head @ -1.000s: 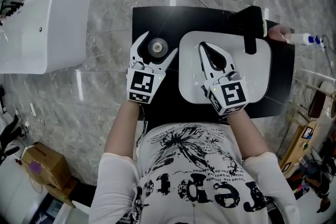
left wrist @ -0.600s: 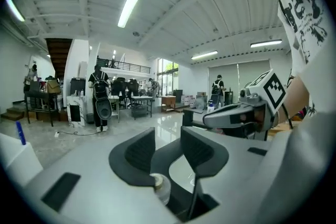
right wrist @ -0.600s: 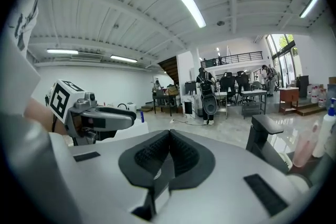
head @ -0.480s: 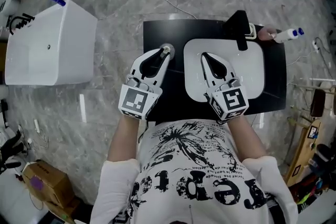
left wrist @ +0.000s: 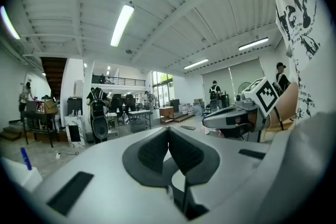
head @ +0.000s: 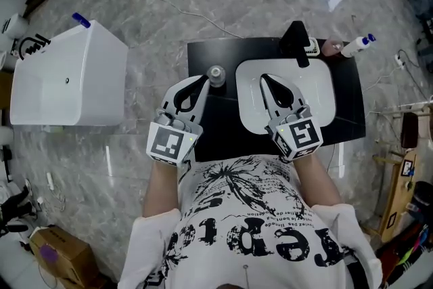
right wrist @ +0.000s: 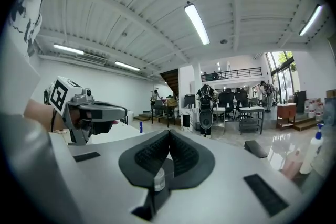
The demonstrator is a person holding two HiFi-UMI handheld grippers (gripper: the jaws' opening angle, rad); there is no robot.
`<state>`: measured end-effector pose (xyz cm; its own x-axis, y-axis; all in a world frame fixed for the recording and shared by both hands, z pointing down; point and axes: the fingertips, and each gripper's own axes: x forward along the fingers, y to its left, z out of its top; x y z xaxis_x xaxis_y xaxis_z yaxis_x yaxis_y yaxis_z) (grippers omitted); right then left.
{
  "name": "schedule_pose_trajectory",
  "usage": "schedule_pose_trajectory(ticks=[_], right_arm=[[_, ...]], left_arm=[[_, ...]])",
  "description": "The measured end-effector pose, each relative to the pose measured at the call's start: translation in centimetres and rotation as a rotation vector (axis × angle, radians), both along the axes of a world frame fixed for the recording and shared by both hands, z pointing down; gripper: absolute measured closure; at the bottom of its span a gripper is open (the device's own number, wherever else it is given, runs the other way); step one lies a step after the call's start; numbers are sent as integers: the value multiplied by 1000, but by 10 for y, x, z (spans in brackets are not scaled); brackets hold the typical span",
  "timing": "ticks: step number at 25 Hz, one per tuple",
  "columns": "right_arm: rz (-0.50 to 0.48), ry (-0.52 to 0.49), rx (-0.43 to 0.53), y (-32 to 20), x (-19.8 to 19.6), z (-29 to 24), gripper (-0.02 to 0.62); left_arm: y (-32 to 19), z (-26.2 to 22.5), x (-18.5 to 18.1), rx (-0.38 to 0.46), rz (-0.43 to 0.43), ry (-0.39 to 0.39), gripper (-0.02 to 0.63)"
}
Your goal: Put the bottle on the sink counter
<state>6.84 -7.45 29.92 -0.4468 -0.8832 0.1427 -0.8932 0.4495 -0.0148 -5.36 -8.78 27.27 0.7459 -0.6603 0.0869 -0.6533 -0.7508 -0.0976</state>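
Observation:
The bottle (head: 216,74), seen from above as a round grey cap, stands upright on the black sink counter (head: 210,125), just left of the white basin (head: 325,88). My left gripper (head: 203,80) is shut and empty. Its tips lie just short of the bottle on the left, and I cannot tell if they touch it. In the left gripper view the jaws (left wrist: 168,128) meet with nothing between them. My right gripper (head: 264,78) hangs over the basin, also shut and empty, with its jaws (right wrist: 169,132) closed together.
A black faucet (head: 295,44) rises at the basin's far edge. A white spray bottle (head: 356,45) and a pink item (head: 331,47) sit at the counter's far right corner. A large white box (head: 67,74) stands on the marble floor to the left.
The left gripper stood open around the bottle, then shut and drew back toward me. The bottle now stands free on the counter. The right gripper has barely moved.

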Motion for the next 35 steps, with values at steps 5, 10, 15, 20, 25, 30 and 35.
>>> schedule_pose_trajectory(ticks=[5, 10, 15, 20, 25, 30, 35], right_arm=[[16, 4, 17, 8, 8, -9, 581], [1, 24, 29, 12, 12, -16, 581], [-11, 2, 24, 12, 15, -25, 583], [-23, 62, 46, 12, 18, -25, 583], [-29, 75, 54, 12, 23, -23, 583], [-17, 60, 52, 10, 32, -21, 583], [-16, 62, 50, 7, 37, -18, 583]], left_arm=[[16, -15, 10, 52, 22, 32, 591], [18, -23, 11, 44, -15, 49, 591], [16, -32, 11, 43, -36, 59, 591], [11, -26, 12, 9, -57, 28, 591], [9, -24, 18, 2, -61, 22, 591], [7, -20, 25, 1, -65, 14, 591], [4, -17, 29, -13, -78, 14, 591]])
